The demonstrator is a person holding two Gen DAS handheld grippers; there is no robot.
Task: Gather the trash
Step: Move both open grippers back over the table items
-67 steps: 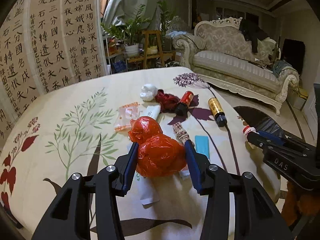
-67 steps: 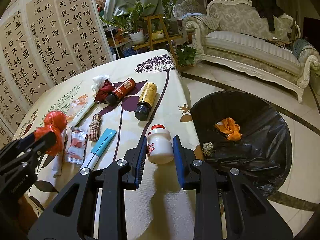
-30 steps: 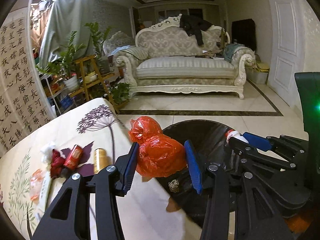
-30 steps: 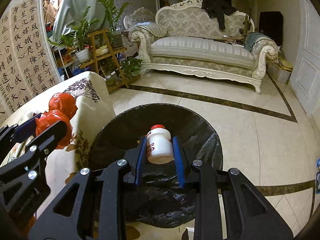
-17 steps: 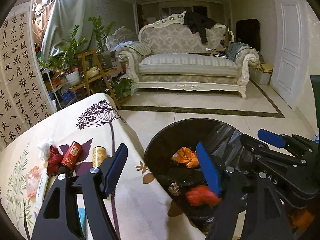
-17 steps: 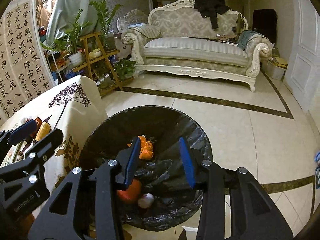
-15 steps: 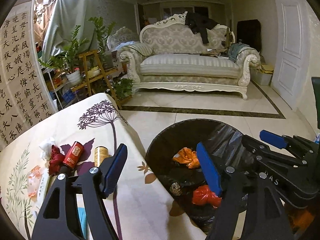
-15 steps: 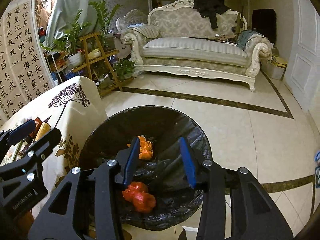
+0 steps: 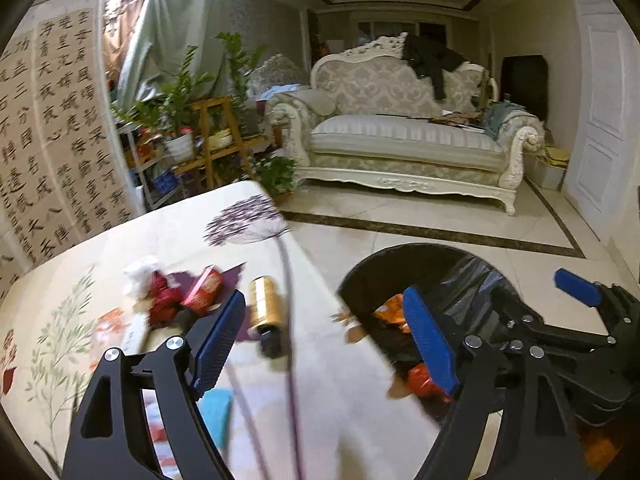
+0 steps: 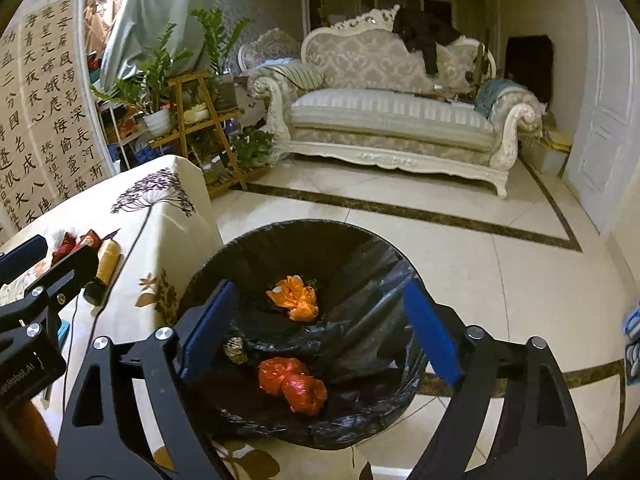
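Both drops done: red bag [image 10: 292, 384] lying in bin [image 10: 360, 248], lower centre. Left gripper [image 9: 324, 344] and right gripper [image 10: 316, 332] just opened, empty. Next: swing back left to table [image 9: 120, 240], approach gold bottle [image 9: 266, 314] low, jaws wide.

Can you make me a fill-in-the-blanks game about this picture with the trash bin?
1. The crumpled red plastic bag lies inside the black-lined ____.
2. The right gripper is open and holds ____.
3. The brown bottle with the gold label lies on the flowered ____.
4. The crumpled orange wrapper lies ____ the bin.

Missing words: bin; nothing; tablecloth; inside
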